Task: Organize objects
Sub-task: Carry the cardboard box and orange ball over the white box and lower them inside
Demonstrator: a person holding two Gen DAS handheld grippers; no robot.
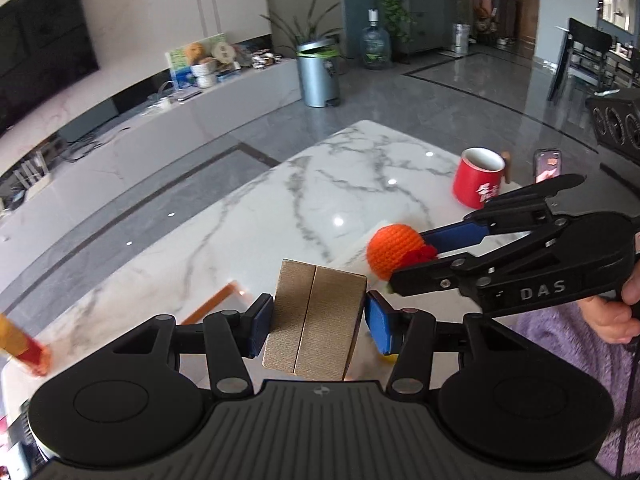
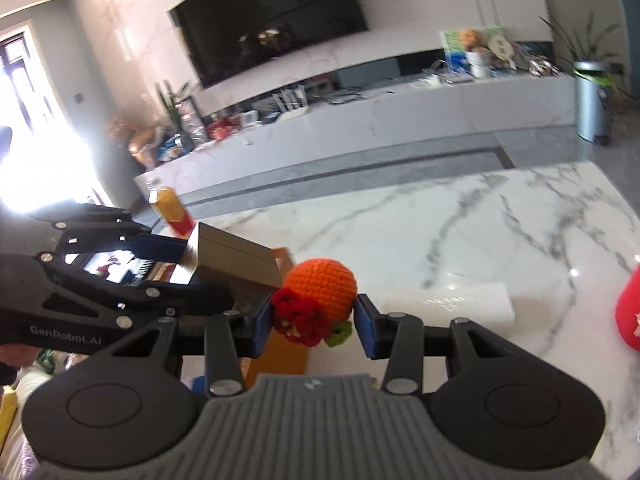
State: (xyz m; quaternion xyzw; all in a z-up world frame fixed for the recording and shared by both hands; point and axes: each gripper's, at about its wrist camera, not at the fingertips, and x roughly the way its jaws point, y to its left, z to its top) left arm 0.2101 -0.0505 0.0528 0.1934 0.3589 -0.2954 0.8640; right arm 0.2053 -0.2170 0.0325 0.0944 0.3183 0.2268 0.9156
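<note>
- The gold box (image 1: 316, 320) is sitting lifted above the marble table (image 1: 248, 216), with the left gripper (image 1: 318, 326) closing its 2 blue pads against the box's opposite sides; the right pad looks barely touching in the left wrist view.
- The crocheted orange ball (image 2: 326, 284) is being held just beside the box, the right gripper (image 2: 316, 320) pinching it between its 2 pads, with a red yarn flower (image 2: 298, 318) and a green leaf (image 2: 340, 332) bunched at the near side.
- Risk, as I judge it: the box is smooth, hard-edged and finely ribbed, so a light or off-centre grip is likely letting it pivot or slide out; the seam down its middle suggests 2 halves that could part under pressure.
- The ball is soft and round, so it is squashing under the pads and could roll free if they loosen; the yarn flower could snag on a pad.
- Both grippers are working close together, so a collision between them could knock either load.
- Farther out, a glossy red mug (image 1: 478, 178), a phone (image 1: 547, 164), a white roll (image 2: 448, 300) and a blurred orange-red bottle (image 2: 172, 210) are standing on the slick table, easy to bump.
</note>
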